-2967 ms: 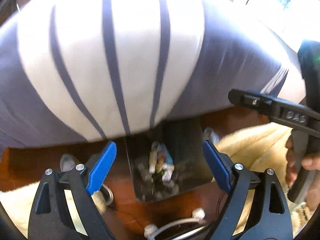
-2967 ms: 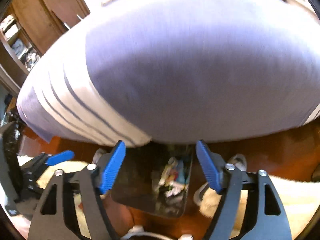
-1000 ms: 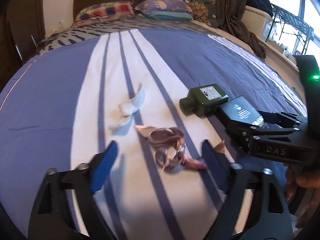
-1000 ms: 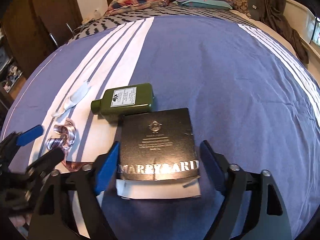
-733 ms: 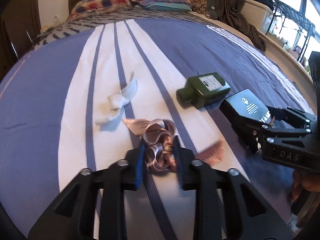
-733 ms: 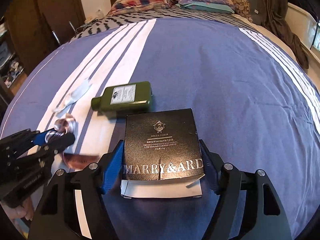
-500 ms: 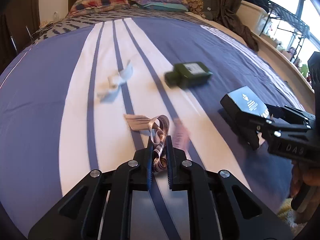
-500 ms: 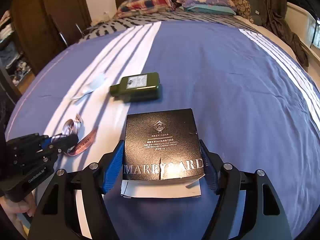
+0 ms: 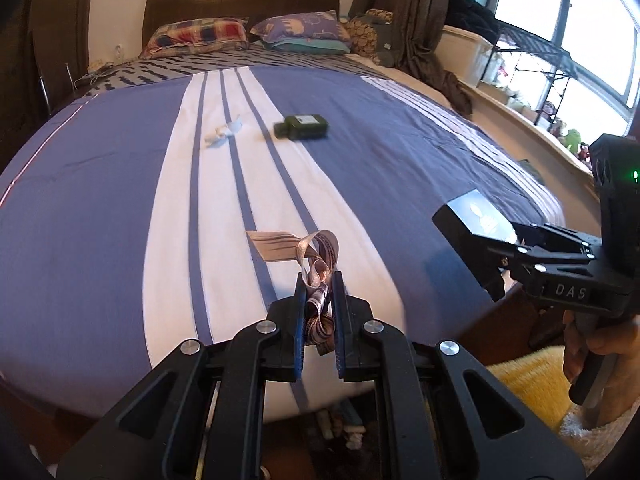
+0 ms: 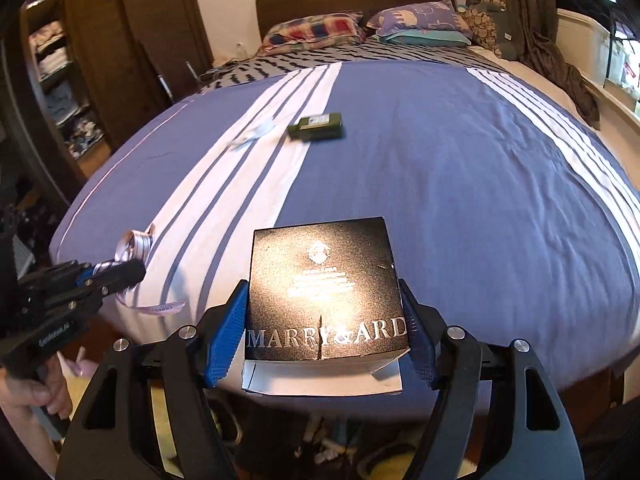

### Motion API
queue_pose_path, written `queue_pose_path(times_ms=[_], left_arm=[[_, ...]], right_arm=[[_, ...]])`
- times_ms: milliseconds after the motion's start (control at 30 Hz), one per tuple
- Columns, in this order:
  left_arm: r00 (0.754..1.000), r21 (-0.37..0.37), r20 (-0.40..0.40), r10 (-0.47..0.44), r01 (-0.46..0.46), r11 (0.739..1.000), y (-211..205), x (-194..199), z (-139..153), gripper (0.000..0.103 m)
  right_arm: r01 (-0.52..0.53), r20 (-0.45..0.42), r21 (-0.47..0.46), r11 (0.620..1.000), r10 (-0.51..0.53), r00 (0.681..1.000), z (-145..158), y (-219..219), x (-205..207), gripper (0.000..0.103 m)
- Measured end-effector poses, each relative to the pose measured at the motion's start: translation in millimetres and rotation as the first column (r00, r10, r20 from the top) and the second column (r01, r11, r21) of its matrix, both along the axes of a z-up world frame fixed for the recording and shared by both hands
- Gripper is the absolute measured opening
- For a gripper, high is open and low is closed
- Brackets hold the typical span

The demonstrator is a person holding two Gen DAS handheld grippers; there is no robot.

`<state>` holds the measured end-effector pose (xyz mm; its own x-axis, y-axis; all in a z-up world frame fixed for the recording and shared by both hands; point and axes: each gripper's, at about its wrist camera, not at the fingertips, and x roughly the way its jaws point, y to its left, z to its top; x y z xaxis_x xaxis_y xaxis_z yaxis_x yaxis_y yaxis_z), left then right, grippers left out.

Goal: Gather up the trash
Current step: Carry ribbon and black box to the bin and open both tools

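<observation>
Striped bed (image 9: 120, 208) (pillows (image 10: 316, 26) at headboard)

light: bright daylight from blown-out window (image 9: 592, 40) | glare: black box (image 10: 324, 292) top | blur: green bottle (image 9: 302, 126) smeared | edges: fisheye bending, dark corners

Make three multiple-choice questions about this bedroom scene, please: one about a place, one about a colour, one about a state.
1. Where does the green bottle lie?
A. on the bed cover
B. on the floor
C. on a pillow

2. What colour is the box in the right gripper?
A. white
B. black
C. red

3. In what state is the left gripper?
A. wide open, empty
B. shut on the ribbon
C. shut on the bottle

Answers:
1. A, the bottle rests on the striped bed cover, beside a crumpled white scrap.
2. B, the box has a black top with silver letters.
3. B, its fingers pinch the shiny ribbon.
</observation>
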<state>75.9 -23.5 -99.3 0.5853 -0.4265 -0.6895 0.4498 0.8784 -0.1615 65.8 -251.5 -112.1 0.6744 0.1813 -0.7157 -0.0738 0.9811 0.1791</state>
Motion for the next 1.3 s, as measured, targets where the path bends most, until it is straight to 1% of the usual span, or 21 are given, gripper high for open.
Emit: queue_pose_path(times_ms=[67, 133, 233, 300, 367, 467, 533, 600, 700, 800, 900, 1000, 1133, 1233, 1300], left_arm=[[1.0, -0.011, -0.01, -0.011, 0.011, 1.0, 1.5, -21.8, -6.6, 0.01], [1.0, -0.012, -0.02, -0.019, 0.019, 1.0, 0.8, -36.4, -13.3, 0.01], [0.998, -0.005, -0.052, -0.043, 0.043, 0.999, -3.9, -57.9, -31.1, 0.01], [0.994, -0.003, -0.09, -0.068, 0.068, 0.998, -9.2, -72.6, -48.5, 0.01], [0.99, 0.001, -0.12, -0.077, 0.078, 0.997, -12.5, -80.1, -63.8, 0.01], [0.978, -0.003, -0.19, -0.09, 0.091, 0.996, -15.3, -87.2, -92.1, 0.01], [0.971, 0.011, -0.222, -0.091, 0.096, 0.995, -18.0, -93.6, -110.4, 0.01], [0.958, 0.022, -0.271, -0.094, 0.104, 0.994, -21.9, -95.7, -133.4, 0.01], [0.943, 0.038, -0.321, -0.09, 0.108, 0.993, -26.5, -95.6, -161.0, 0.01], [0.929, 0.052, -0.364, -0.07, 0.095, 0.994, -30.6, -91.2, -189.1, 0.01], [0.91, 0.064, -0.41, -0.055, 0.089, 0.994, -32.3, -84.0, -217.5, 0.01], [0.894, 0.086, -0.444, -0.052, 0.101, 0.991, -33.7, -80.2, -240.4, 0.01], [0.874, 0.096, -0.483, -0.055, 0.116, 0.989, -36.0, -77.8, -257.4, 0.012], [0.87, 0.098, -0.49, -0.052, 0.114, 0.989, -34.2, -77.0, -260.8, 0.024], [0.871, 0.098, -0.491, -0.037, 0.098, 0.99, -33.2, -74.2, -259.9, 0.044]], right_arm=[[-0.005, -0.008, 0.011, 1.0, 0.005, 1.0, -6.5, -1.6, -26.5, 0.071], [-0.011, -0.016, 0.019, 1.0, 0.012, 1.0, -13.3, -2.4, -43.0, 0.071], [-0.012, -0.056, 0.0, 1.0, 0.011, 0.998, -33.9, -2.2, -65.5, 0.071], [-0.009, -0.089, 0.016, 1.0, 0.01, 0.996, -47.5, -3.7, -73.6, 0.071], [-0.003, -0.13, 0.041, 0.999, 0.008, 0.991, -65.3, -4.2, -82.8, 0.071], [0.005, -0.18, 0.048, 0.999, 0.003, 0.984, -88.9, -2.0, -90.8, 0.071], [0.01, -0.211, 0.05, 0.999, 0.001, 0.978, -105.2, 0.6, -94.0, 0.071], [0.016, -0.232, 0.042, 0.999, -0.005, 0.973, -115.8, 3.4, -95.5, 0.071], [0.031, -0.27, 0.035, 0.999, -0.021, 0.963, -139.5, 7.6, -95.8, 0.071], [0.071, -0.304, 0.026, 0.997, -0.06, 0.951, -166.1, 9.4, -91.3, 0.072], [0.095, -0.348, 0.068, 0.993, -0.066, 0.935, -191.1, 11.9, -84.7, 0.072], [0.098, -0.387, 0.083, 0.992, -0.059, 0.92, -211.3, 18.1, -79.4, 0.072], [0.091, -0.413, 0.081, 0.992, -0.05, 0.909, -221.1, 23.4, -70.5, 0.072], [0.082, -0.425, 0.071, 0.994, -0.044, 0.904, -223.9, 26.7, -68.0, 0.074], [0.088, -0.432, 0.074, 0.993, -0.047, 0.901, -224.5, 25.9, -65.3, 0.075]])
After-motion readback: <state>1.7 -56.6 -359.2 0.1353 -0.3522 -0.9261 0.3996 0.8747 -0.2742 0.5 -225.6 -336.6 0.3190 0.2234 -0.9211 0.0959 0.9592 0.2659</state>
